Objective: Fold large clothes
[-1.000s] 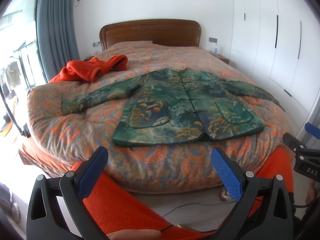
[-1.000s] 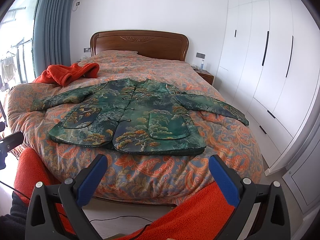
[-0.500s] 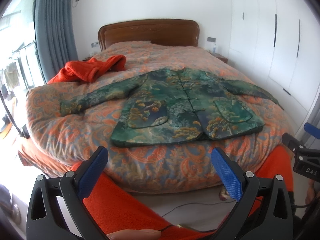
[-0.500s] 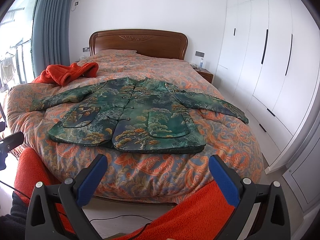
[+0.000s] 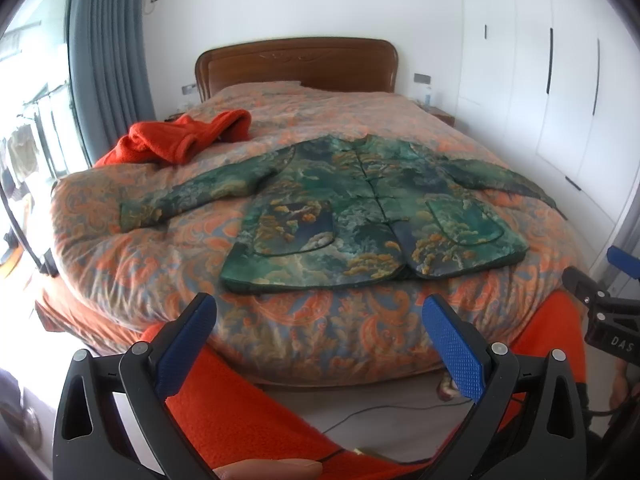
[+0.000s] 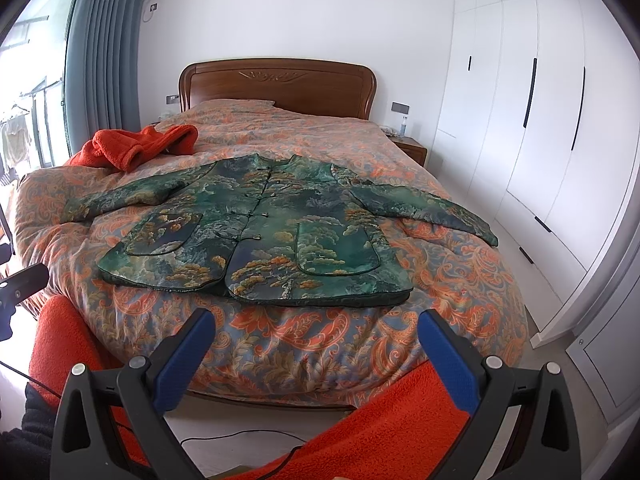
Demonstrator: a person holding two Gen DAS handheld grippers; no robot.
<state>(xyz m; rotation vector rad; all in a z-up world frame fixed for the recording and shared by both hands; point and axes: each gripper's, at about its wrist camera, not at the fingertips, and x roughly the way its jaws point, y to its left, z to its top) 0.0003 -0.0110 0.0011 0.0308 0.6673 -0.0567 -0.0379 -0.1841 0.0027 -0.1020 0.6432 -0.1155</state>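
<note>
Left wrist: one green jacket (image 5: 360, 208), one orange garment (image 5: 180, 140) on bed (image 5: 120, 256); both grippers spread wide, empty.

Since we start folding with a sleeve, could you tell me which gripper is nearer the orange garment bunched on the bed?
Left, probably. The left gripper faces the bed's foot on the side where the orange garment lies; the right gripper stands further toward the wardrobe. Both are open, off the bed.

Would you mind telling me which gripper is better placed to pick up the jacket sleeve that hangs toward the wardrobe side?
Right, probably. The right gripper is open and empty, and that sleeve lies right of its centre line. The left gripper, also open, faces the jacket from further left.
</note>
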